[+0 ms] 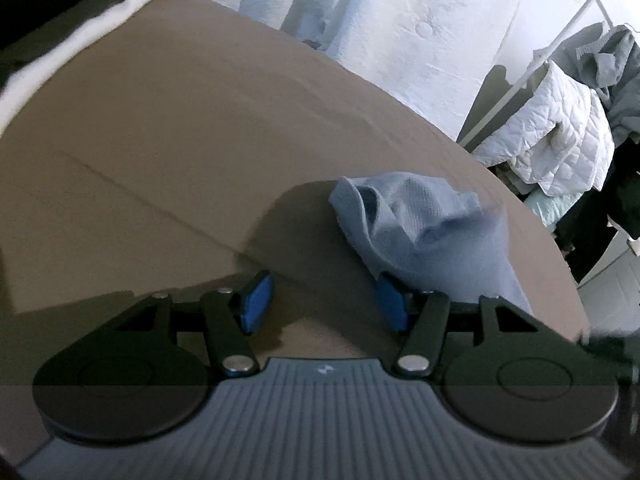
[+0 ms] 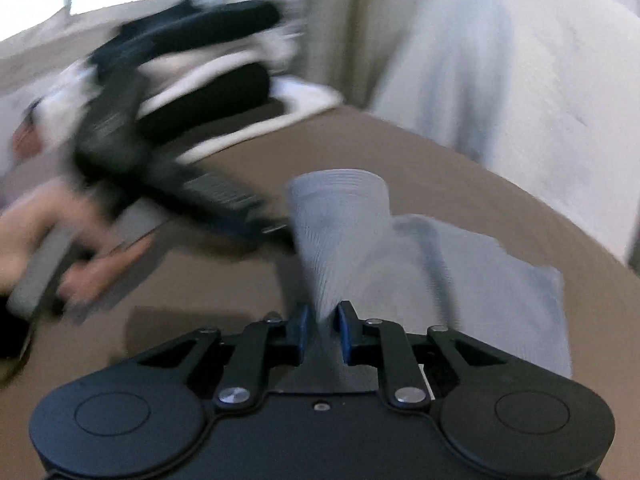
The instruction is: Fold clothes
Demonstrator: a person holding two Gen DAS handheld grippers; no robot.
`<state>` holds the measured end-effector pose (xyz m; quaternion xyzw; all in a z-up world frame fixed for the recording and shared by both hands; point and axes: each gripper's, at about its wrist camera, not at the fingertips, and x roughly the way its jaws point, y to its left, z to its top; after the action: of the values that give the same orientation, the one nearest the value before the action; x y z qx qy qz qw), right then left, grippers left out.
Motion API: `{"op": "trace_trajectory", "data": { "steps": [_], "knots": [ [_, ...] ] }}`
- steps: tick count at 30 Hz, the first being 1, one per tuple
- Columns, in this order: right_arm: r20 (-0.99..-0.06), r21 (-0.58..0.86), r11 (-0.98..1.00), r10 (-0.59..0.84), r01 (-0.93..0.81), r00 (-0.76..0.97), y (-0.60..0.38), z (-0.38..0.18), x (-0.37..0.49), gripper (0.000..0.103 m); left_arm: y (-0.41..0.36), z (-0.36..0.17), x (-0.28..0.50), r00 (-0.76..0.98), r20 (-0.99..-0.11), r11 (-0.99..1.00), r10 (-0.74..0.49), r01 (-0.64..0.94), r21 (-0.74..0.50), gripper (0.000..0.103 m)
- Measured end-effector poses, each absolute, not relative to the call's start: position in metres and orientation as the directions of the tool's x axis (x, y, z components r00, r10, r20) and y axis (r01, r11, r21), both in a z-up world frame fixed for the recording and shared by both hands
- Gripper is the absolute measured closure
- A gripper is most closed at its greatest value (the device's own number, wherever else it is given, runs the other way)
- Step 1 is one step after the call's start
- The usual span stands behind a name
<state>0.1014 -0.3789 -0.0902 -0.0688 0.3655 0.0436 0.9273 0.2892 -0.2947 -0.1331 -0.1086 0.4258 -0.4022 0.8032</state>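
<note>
- The light blue cloth [image 2: 460,280] is seen lying bunched on the brown bed sheet [image 1: 160,140], right of centre in the left wrist view and at centre to lower right in the right wrist view.
- The right gripper [image 2: 323,326] is narrowed onto a raised fold of the cloth, at the lower centre of its own view. Fabric is seen between the blue pads [image 2: 303,328]. The grip appears to take only a thin edge, so the fold is judged likely to slip out if it is pulled hard.
- The left gripper [image 1: 324,302] is held about half open at the lower centre of its view. Nothing is held between its fingers. Its right-hand pad [image 1: 390,300] is at the cloth's near edge; whether it touches cannot be told.
- In the right wrist view, the left gripper and the hand [image 2: 52,236] holding it are seen blurred at the left of the frame. If that gripper is closed now, bare sheet may be pinched instead of cloth.
- With only one corner held, the cloth is expected to drag and stay crumpled instead of opening flat.
- A stack of dark and white folded clothes [image 2: 208,64] is seen at the upper left. A wide sweep is judged able to knock it.
</note>
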Motion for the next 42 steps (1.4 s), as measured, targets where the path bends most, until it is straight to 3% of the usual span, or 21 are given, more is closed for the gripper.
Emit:
{"op": "trace_trajectory", "data": {
  "steps": [2,5,8,12,14,16,19,21,23,25,26,27,30,34,39,42],
  "knots": [
    [-0.728,-0.093,0.961,0.112,-0.259,0.676,-0.36,-0.094,0.096,0.083,-0.288,-0.13,0.287,0.338,-0.588,0.662,-0.735,0.548,-0.511,0.049],
    [-0.744,-0.128,0.937,0.127,-0.326,0.656,-0.352,-0.095,0.087,0.06,-0.285,-0.132,0.289,0.307,-0.585,0.642,-0.751,0.543,-0.54,0.049],
    [-0.68,-0.085,0.967,0.12,-0.241,0.723,-0.374,-0.076,0.085,0.055,-0.282,-0.135,0.295,0.283,-0.561,0.617,-0.778,0.515,-0.595,0.049],
    [-0.593,-0.003,0.996,0.07,-0.089,0.803,-0.418,-0.056,0.087,0.02,-0.28,-0.137,0.297,0.289,-0.548,0.611,-0.785,0.503,-0.611,0.049],
    [-0.613,0.053,0.998,0.0,0.041,0.79,-0.448,-0.053,0.1,0.007,-0.279,-0.135,0.293,0.327,-0.555,0.638,-0.765,0.504,-0.583,0.049],
    [-0.662,0.142,0.978,-0.02,0.152,0.749,-0.479,-0.053,0.113,0.008,-0.278,-0.131,0.289,0.369,-0.559,0.665,-0.742,0.511,-0.545,0.049],
    [-0.7,0.429,0.885,0.2,0.18,0.686,-0.516,-0.074,0.133,0.008,-0.277,-0.134,0.287,0.372,-0.561,0.668,-0.739,0.511,-0.541,0.049],
    [-0.686,0.502,0.846,0.261,0.182,0.679,-0.518,-0.091,0.137,0.01,-0.281,-0.138,0.288,0.373,-0.58,0.682,-0.725,0.509,-0.525,0.052],
    [-0.673,0.52,0.842,0.3,0.145,0.676,-0.501,-0.102,0.134,0.012,-0.286,-0.141,0.288,0.369,-0.599,0.692,-0.71,0.52,-0.501,0.062],
    [-0.667,0.483,0.868,0.281,0.114,0.69,-0.483,-0.106,0.129,0.051,-0.291,-0.142,0.287,0.363,-0.61,0.694,-0.705,0.532,-0.485,0.062],
    [-0.663,0.441,0.892,0.249,0.099,0.706,-0.473,-0.106,0.126,0.087,-0.292,-0.143,0.286,0.364,-0.61,0.694,-0.704,0.534,-0.483,0.062],
    [-0.651,0.38,0.922,0.208,0.076,0.73,-0.459,-0.104,0.124,0.095,-0.292,-0.142,0.285,0.365,-0.609,0.694,-0.704,0.536,-0.48,0.062],
    [-0.627,0.235,0.972,0.164,-0.015,0.761,-0.428,-0.088,0.118,0.096,-0.289,-0.143,0.283,0.366,-0.609,0.694,-0.704,0.534,-0.482,0.063],
    [-0.664,0.108,0.98,0.198,-0.17,0.721,-0.396,-0.079,0.112,0.096,-0.285,-0.145,0.286,0.359,-0.608,0.693,-0.708,0.519,-0.501,0.064],
    [-0.782,0.138,0.942,0.294,-0.307,0.549,-0.372,-0.1,0.116,0.095,-0.281,-0.144,0.289,0.336,-0.604,0.681,-0.723,0.498,-0.538,0.064],
    [-0.788,0.074,0.946,0.249,-0.316,0.562,-0.362,-0.099,0.112,0.09,-0.279,-0.144,0.292,0.316,-0.602,0.667,-0.734,0.5,-0.552,0.064]
  ]
}}
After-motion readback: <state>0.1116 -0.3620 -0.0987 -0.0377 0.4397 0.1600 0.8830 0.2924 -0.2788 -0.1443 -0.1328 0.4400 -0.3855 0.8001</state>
